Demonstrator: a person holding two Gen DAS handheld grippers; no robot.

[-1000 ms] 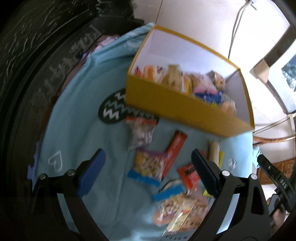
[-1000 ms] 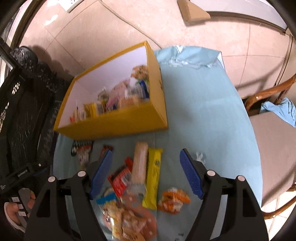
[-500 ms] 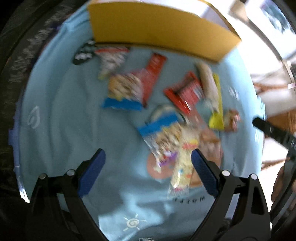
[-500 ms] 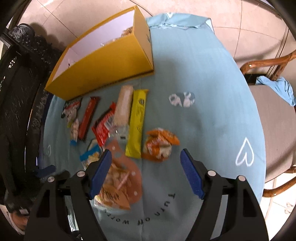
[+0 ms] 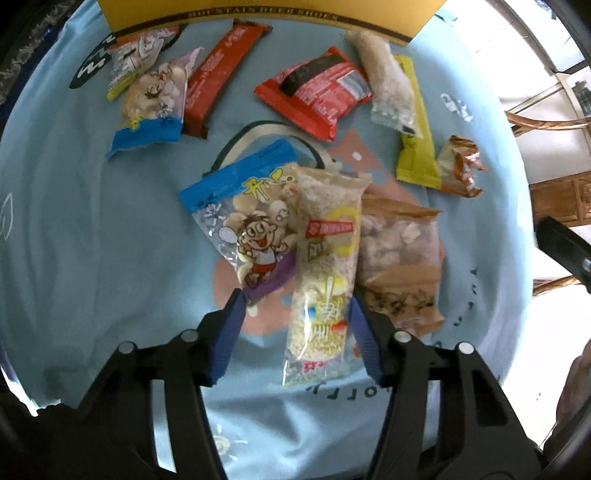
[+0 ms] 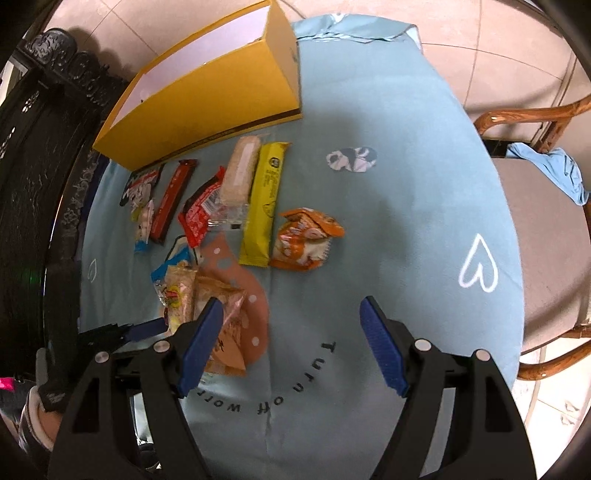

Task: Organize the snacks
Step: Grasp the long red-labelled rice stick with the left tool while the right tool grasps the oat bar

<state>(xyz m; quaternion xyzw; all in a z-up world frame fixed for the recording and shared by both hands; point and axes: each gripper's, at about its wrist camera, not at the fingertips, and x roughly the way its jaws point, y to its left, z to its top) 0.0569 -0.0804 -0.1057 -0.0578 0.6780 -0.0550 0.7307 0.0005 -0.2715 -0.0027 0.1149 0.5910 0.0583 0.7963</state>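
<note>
Several snack packets lie on a light blue tablecloth (image 5: pixel 92 240) in front of a yellow box (image 6: pixel 207 99). My left gripper (image 5: pixel 295 332) is open, its fingers on either side of the near end of a pale noodle-snack packet (image 5: pixel 325 273), which lies over a blue cartoon packet (image 5: pixel 247 218) and a brown packet (image 5: pixel 399 254). My right gripper (image 6: pixel 291 343) is open and empty above the cloth, near an orange packet (image 6: pixel 304 240) and a yellow bar (image 6: pixel 264 199). The left gripper's fingers (image 6: pixel 144 328) show in the right wrist view.
Red packets (image 5: pixel 317 88), a dark red bar (image 5: pixel 218 70) and a white roll (image 5: pixel 388 85) lie near the box (image 5: pixel 258 11). A wooden chair (image 6: pixel 535 206) with a blue cloth stands right of the table. Dark carved furniture (image 6: pixel 40 147) is on the left.
My left gripper dropped from the box down to the snack pile and its fingers narrowed around the noodle packet. My right gripper pulled back and down toward the cloth.
</note>
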